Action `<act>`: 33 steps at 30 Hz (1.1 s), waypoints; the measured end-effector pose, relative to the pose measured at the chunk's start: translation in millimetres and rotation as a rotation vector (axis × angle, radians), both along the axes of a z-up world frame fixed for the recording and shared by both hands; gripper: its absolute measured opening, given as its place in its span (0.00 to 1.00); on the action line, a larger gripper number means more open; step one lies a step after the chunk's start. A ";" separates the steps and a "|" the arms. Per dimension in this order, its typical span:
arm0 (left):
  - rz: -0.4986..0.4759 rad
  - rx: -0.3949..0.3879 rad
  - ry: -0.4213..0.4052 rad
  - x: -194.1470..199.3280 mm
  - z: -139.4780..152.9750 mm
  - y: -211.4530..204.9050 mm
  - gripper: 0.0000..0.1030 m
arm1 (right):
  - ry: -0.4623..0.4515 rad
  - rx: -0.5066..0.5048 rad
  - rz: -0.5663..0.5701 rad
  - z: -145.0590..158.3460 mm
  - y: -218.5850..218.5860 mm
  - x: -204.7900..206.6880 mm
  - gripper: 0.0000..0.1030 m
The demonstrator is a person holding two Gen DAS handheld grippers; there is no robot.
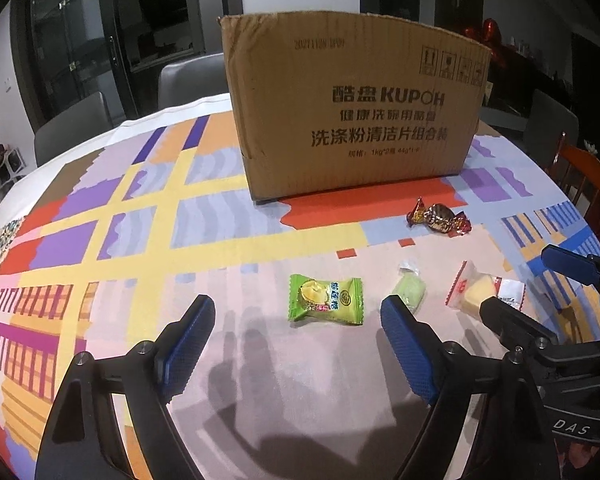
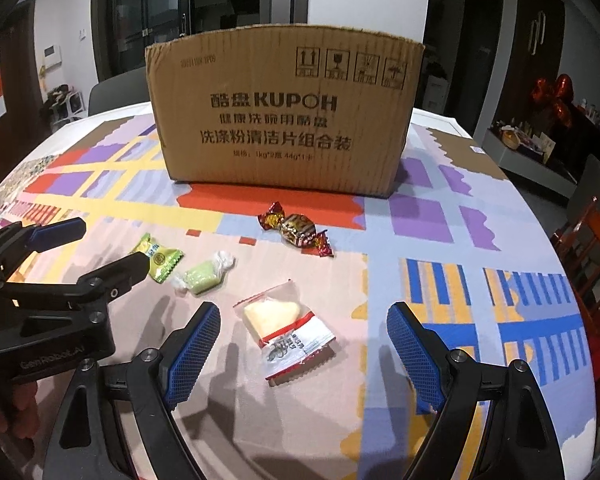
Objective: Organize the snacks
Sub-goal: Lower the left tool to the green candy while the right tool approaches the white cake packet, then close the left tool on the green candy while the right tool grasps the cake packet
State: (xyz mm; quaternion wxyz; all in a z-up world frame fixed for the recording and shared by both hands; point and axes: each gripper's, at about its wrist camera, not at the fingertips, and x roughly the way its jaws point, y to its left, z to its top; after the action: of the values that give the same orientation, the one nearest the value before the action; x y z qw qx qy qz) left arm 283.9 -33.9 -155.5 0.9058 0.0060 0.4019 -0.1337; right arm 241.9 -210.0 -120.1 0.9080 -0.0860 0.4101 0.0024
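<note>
Patterned table (image 2: 480,216): box (image 2: 284,116), four candies (image 2: 284,330)

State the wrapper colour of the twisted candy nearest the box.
Gold and red foil, clearest in the right wrist view.

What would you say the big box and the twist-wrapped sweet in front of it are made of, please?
The box looks like brown corrugated cardboard, matte: fluting lines show through its face and the top edge is frayed. The twist-wrapped sweet seems wrapped in glossy metallised film or foil, gold and red with bright glints; which of the two is unclear.
</note>
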 end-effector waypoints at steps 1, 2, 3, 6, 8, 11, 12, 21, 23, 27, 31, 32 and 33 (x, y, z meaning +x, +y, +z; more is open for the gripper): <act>0.002 0.005 0.002 1.2 -1.0 -0.7 0.83 | 0.003 0.002 -0.001 -1.2 -0.7 0.8 0.84; 0.003 0.011 0.005 2.6 -1.9 -1.7 0.83 | 0.007 0.005 -0.004 -2.7 -1.7 1.8 0.84; 0.000 0.019 0.008 4.1 -3.3 -3.2 0.81 | 0.011 0.007 -0.007 -4.1 -2.5 2.8 0.84; -0.015 0.030 0.009 7.8 -5.0 -6.9 0.79 | 0.022 0.010 -0.007 -8.5 -3.6 5.7 0.84; -0.017 0.042 0.011 10.9 -6.4 -8.6 0.78 | 0.028 0.011 -0.005 -11.2 -3.8 7.2 0.84; -0.020 0.044 0.024 14.6 -10.3 -10.0 0.73 | 0.042 0.011 -0.007 -16.4 -4.6 10.0 0.84; -0.022 0.044 0.029 15.0 -12.2 -10.7 0.72 | 0.046 0.012 -0.010 -18.0 -5.4 11.0 0.84; -0.024 0.045 0.043 16.9 -16.5 -16.2 0.70 | 0.072 0.036 -0.014 -23.4 -9.4 15.3 0.76; -0.022 0.039 0.046 16.7 -16.3 -16.4 0.68 | 0.071 0.038 -0.016 -23.2 -9.7 15.5 0.73; -0.027 0.002 0.058 14.4 -15.4 -17.5 0.53 | 0.065 0.041 -0.011 -22.1 -9.2 14.6 0.60; -0.043 -0.002 0.053 10.6 -13.4 -22.9 0.38 | 0.061 0.046 -0.003 -20.0 -8.7 14.0 0.37; -0.047 -0.005 0.053 10.3 -13.0 -23.5 0.36 | 0.063 0.047 -0.003 -19.7 -8.9 14.1 0.37; -0.049 -0.007 0.054 10.4 -12.8 -23.7 0.33 | 0.065 0.052 -0.003 -19.5 -9.6 14.3 0.36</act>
State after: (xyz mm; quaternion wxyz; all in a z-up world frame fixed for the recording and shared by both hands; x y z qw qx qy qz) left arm 294.3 -57.6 -168.3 0.8911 0.0089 0.4256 -0.1573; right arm 256.2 -219.6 -139.6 0.8962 -0.0618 0.4391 0.0143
